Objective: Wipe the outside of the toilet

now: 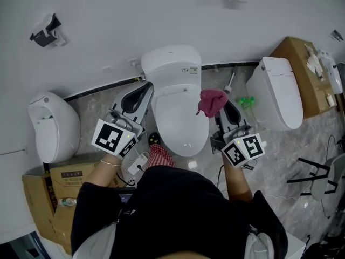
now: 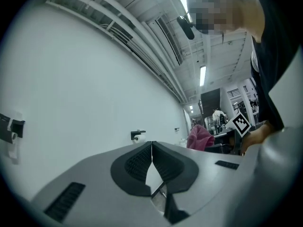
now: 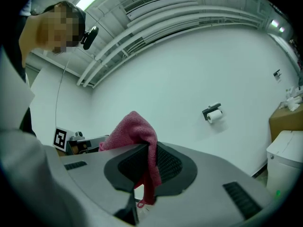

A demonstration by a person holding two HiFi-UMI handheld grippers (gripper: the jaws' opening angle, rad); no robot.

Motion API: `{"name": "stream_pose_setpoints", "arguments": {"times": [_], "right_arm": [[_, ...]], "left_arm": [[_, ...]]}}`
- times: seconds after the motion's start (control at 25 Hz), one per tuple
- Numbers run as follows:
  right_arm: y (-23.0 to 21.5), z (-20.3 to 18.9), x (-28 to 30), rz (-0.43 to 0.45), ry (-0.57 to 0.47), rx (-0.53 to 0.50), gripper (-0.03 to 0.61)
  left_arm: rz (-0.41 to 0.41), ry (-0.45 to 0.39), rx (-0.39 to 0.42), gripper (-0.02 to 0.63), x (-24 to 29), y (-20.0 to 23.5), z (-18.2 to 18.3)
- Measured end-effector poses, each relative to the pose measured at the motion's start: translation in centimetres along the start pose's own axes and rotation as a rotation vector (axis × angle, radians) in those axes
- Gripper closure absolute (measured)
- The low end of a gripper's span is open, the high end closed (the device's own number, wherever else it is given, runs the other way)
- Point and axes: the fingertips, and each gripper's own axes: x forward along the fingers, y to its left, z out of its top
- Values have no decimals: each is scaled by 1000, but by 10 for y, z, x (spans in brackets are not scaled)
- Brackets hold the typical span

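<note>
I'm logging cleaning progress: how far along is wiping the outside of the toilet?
Done: the pink cloth is picked up, clamped in the right tongs. In hand: both are held over the closed toilet, one at each side, the left tongs shut and empty. Left: apparently all the wiping. The right tongs face the wall, not the toilet, and no wipe marks show on it.

The grey right gripper (image 3: 147,167) pinches a pink terry cloth (image 3: 135,134) between its black ribbed pads, raised toward the white wall (image 3: 189,79).

toilet (image 1: 180,117) white | cloth (image 1: 212,101) magenta | marker cube (image 1: 112,137) black-white squares | floor (image 1: 280,161) grey marbled
</note>
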Motion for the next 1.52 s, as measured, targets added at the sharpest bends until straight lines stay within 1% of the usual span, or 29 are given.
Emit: {"name": "stream_pose_setpoints", "arguments": {"times": [0.16, 0.36, 0.48, 0.72, 0.88, 1.08, 1.24, 1.36, 1.52], "right_arm": [[-1, -5, 40, -26, 14, -6, 522], [1, -11, 90, -67, 41, -13, 522], [8, -18, 121, -73, 57, -18, 522], [20, -36, 178, -93, 99, -32, 522], [28, -48, 210, -108, 122, -37, 522], [33, -62, 243, -121, 152, -43, 522], [39, -67, 271, -121, 153, -43, 522], [45, -72, 285, -108, 174, -54, 522], [43, -83, 295, -100, 226, -73, 522]], "left_arm": [[-6, 7, -36, 603, 11, 47, -9], [-34, 15, -43, 603, 26, 98, -19], [-51, 26, -57, 603, 32, 129, -29], [-85, 40, -77, 603, 40, 181, -52], [-90, 42, -119, 603, 43, 215, -68], [-88, 51, -121, 603, 39, 246, -79], [-55, 30, -143, 603, 34, 275, -81], [-40, 24, -147, 603, 27, 285, -86], [-27, 49, -135, 603, 15, 292, -100]]}}
